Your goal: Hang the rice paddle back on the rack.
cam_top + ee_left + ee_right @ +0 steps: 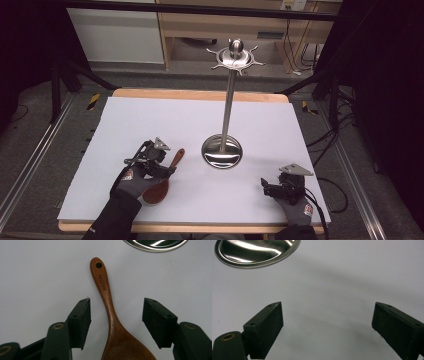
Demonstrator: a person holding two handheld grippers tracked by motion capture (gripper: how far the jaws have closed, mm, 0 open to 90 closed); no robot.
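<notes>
Item: wooden spoon, lying flat on the desk, handle pointing to 12 o'clock. You are straddling its neck with the left gripper, jaws standing wide; right gripper idling open.

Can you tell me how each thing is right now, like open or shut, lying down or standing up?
Brown wooden spoon: lying flat on the white table cover, between the left jaws, not gripped.
Tall shiny metal stand with hooks: upright, nothing hanging on it.
Left gripper: open, jaws either side of the spoon's neck.
Right gripper: open, holding nothing.
</notes>
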